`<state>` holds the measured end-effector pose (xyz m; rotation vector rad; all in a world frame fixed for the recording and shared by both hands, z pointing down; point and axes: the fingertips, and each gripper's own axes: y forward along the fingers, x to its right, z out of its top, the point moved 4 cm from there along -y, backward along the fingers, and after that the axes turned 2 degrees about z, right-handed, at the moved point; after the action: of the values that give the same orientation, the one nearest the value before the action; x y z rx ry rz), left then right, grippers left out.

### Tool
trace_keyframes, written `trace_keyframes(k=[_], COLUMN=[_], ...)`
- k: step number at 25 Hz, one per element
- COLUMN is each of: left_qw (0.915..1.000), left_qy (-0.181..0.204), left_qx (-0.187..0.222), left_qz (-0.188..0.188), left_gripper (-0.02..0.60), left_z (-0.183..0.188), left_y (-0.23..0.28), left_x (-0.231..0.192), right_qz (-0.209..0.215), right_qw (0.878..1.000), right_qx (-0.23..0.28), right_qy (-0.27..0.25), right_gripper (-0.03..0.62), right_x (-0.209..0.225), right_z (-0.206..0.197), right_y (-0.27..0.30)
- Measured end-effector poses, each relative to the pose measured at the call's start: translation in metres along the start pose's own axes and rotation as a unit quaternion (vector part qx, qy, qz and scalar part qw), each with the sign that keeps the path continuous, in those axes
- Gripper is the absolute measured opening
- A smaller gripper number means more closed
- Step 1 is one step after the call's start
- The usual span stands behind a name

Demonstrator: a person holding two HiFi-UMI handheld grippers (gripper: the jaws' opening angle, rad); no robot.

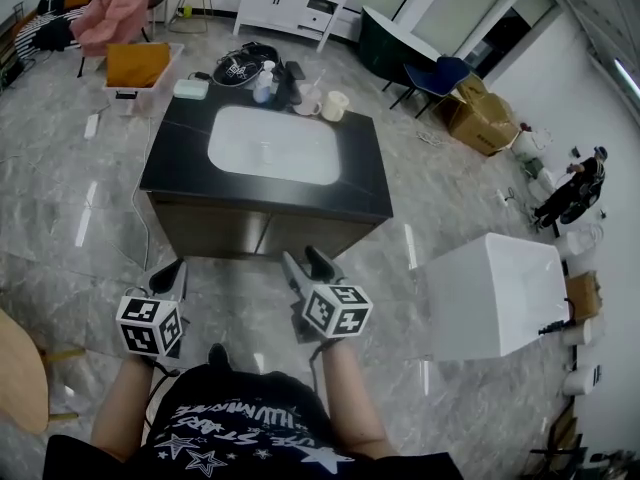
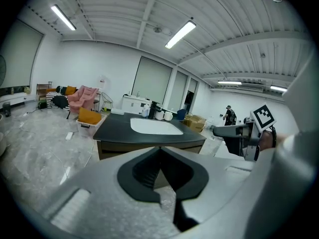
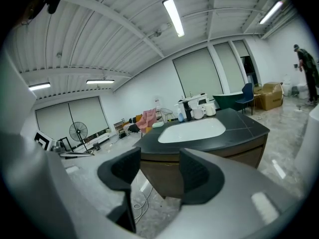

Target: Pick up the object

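Note:
A dark counter with a white sink basin stands ahead of me. Along its far edge sit a clear spray bottle, a dark bottle, a white mug and a pale green box. Both grippers hang over the floor, short of the counter's front. My left gripper is shut, its pads meeting with nothing between them. My right gripper stands open and empty, the counter showing through the gap.
A white tub stands on the floor to my right. Behind the counter are an orange bin, a pink-draped chair, a white cabinet, a blue chair and a cardboard box. A person stands far right.

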<state>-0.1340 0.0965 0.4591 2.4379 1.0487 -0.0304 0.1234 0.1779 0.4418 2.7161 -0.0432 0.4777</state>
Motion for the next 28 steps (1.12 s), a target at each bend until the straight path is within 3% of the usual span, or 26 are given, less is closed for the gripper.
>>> trace_keyframes(k=[14, 21, 28], left_qw=[0.9996, 0.9986, 0.9948], left_qy=[-0.022, -0.024, -0.036], left_qx=[-0.01, -0.015, -0.004], left_qz=[0.015, 0.044, 0.095], left_gripper=[0.009, 0.009, 0.009], left_z=[0.017, 0.032, 0.075], left_y=[0.049, 0.087, 0.146], left_x=[-0.066, -0.09, -0.116], right_qz=[0.004, 0.042, 0.097], right_qw=[1.0, 0.998, 0.994], right_qx=[-0.026, -0.034, -0.054], right_qy=[-0.005, -0.016, -0.024], right_gripper=[0.247, 0.247, 0.247], right_x=[0.002, 0.017, 0.039], right_z=[0.018, 0.047, 0.094], right_y=[0.083, 0.157, 0.254])
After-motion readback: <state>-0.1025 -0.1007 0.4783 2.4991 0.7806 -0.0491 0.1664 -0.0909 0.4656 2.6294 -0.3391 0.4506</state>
